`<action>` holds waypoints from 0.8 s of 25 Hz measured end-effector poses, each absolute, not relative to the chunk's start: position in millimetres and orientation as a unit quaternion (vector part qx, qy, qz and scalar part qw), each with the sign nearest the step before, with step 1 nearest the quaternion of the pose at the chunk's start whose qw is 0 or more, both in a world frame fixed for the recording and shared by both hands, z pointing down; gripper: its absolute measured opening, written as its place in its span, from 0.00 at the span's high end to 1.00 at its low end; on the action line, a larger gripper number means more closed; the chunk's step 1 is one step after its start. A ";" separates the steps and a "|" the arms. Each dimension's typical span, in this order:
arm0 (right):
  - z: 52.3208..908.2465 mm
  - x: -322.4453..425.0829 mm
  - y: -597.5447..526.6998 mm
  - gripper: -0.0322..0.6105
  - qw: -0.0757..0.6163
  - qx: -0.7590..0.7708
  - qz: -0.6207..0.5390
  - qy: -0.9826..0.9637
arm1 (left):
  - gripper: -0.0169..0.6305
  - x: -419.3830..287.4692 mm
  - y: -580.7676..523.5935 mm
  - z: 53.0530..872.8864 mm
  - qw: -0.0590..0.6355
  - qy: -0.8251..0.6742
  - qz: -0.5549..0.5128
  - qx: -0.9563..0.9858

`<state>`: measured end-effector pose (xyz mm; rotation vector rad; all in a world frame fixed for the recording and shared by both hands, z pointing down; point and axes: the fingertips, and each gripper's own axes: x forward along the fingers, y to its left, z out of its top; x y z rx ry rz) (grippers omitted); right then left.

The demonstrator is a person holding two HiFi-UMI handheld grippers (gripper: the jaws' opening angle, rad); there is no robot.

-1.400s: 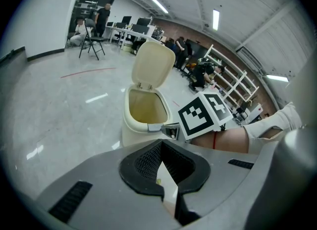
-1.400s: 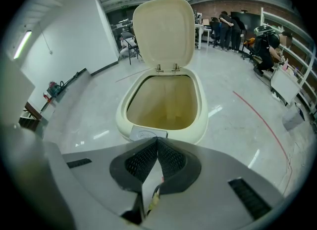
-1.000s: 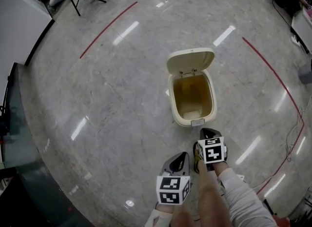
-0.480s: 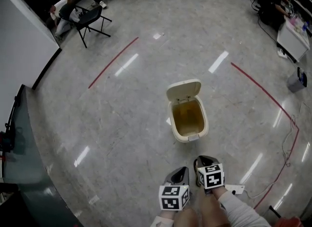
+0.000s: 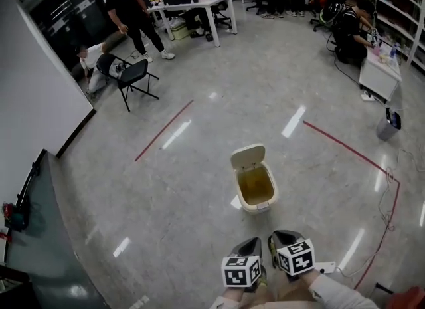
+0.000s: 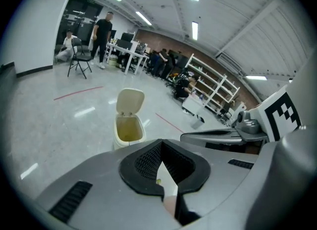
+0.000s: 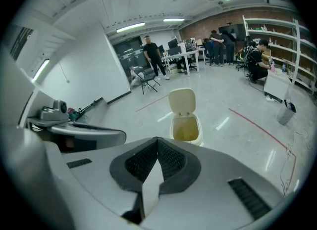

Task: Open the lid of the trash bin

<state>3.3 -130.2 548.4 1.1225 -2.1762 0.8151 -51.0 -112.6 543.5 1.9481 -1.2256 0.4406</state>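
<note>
The cream trash bin (image 5: pixel 255 189) stands on the grey floor with its lid (image 5: pixel 247 157) tipped up and back, so the yellowish inside shows. Both gripper views show the same bin (image 6: pixel 129 128) (image 7: pixel 185 128) ahead with its lid (image 6: pixel 130 100) (image 7: pixel 182 100) upright. My left gripper (image 5: pixel 252 242) and right gripper (image 5: pixel 279 237) hang side by side at the bottom of the head view, well short of the bin and touching nothing. The left gripper (image 6: pixel 161 143) has its jaws meeting at the tips, empty. The right gripper (image 7: pixel 157 139) is likewise shut and empty.
A black folding chair (image 5: pixel 130 75) and people stand at the far left by desks (image 5: pixel 192 2). Red tape lines (image 5: pixel 163 130) cross the floor. A white table (image 5: pixel 378 75) and a small grey bin (image 5: pixel 387 124) are at the right. A dark panel (image 5: pixel 30 234) runs along the left.
The head view has pulled back and tilted up, so the bin looks smaller and farther off. The lid stays open. Both grippers remain shut, low in the frame.
</note>
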 end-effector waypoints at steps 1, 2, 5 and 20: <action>534.0 2.5 -125.4 0.95 0.271 0.417 0.296 -0.815 | 0.97 -50.6 -110.0 533.5 0.384 -0.480 0.173 0.769; 519.4 1.6 -121.9 0.95 0.265 0.417 0.287 -0.821 | 0.97 -50.3 -108.4 523.1 0.378 -0.479 0.172 0.773; 476.4 -0.6 -111.0 0.95 0.238 0.418 0.265 -0.836 | 0.97 -49.9 -102.5 491.3 0.359 -0.477 0.168 0.784; 385.6 -5.1 -55.2 0.95 0.141 0.414 0.211 -0.874 | 0.97 -50.1 -50.5 427.1 0.295 -0.466 0.156 0.819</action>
